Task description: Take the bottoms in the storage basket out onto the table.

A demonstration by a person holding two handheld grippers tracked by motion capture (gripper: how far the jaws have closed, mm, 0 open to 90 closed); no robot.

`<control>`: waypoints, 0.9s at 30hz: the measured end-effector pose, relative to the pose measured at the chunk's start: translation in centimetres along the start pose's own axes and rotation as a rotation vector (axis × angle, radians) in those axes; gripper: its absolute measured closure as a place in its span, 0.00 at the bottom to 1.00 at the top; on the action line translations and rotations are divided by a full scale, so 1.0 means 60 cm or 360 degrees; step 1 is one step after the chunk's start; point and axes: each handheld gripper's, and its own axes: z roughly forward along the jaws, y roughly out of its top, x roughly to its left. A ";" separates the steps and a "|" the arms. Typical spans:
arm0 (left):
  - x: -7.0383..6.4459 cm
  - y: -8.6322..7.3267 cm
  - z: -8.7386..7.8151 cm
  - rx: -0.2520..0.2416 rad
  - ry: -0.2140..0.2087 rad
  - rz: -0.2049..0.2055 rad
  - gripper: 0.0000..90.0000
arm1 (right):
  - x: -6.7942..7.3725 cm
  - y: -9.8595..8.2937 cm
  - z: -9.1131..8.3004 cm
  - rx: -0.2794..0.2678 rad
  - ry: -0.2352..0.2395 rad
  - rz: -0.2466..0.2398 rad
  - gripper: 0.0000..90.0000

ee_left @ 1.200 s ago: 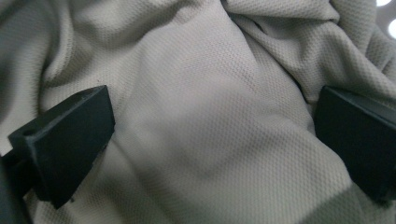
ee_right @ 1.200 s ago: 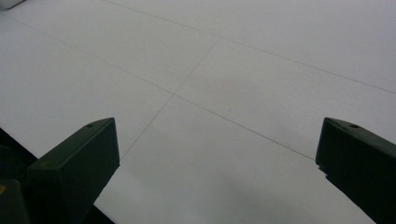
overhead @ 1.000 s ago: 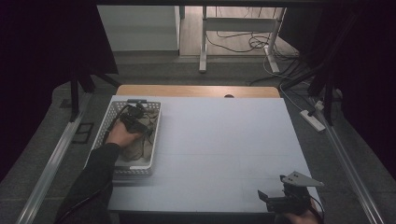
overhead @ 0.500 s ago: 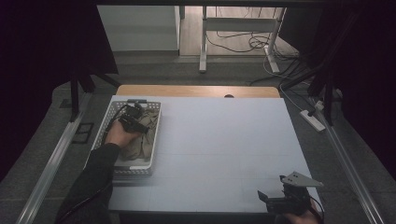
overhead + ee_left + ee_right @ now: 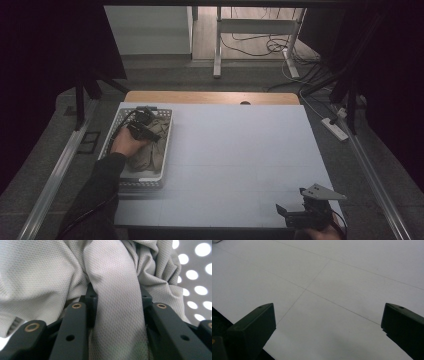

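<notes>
Two hand-held grippers on my feed right now. My left hand-held gripper (image 5: 141, 124) is down inside the white perforated plastic basket (image 5: 165, 150) at the left edge of the pale grey worktop (image 5: 240, 160), and its black jaws are pinching a thick fold of the crumpled beige mesh-knit cloth (image 5: 117, 302) between them. The fold bulges up between the jaws, so they're closed as far as the fabric lets them. My right hand-held gripper (image 5: 300, 212) sits at the near right corner of the worktop, jaws spread wide, nothing between them but bare surface with faint grid lines.
</notes>
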 end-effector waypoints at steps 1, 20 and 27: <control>0.003 0.000 -0.003 -0.0003 -0.0020 -0.0010 0.72 | 0.000 0.000 0.000 -0.0001 0.0001 0.0001 0.00; 0.009 -0.009 -0.084 -0.0118 -0.0072 0.0010 0.72 | 0.000 0.000 0.000 0.0003 -0.0001 -0.0005 0.00; 0.009 -0.008 -0.119 -0.0154 -0.0055 0.0024 0.72 | 0.000 0.000 0.001 0.0005 -0.0002 -0.0008 0.00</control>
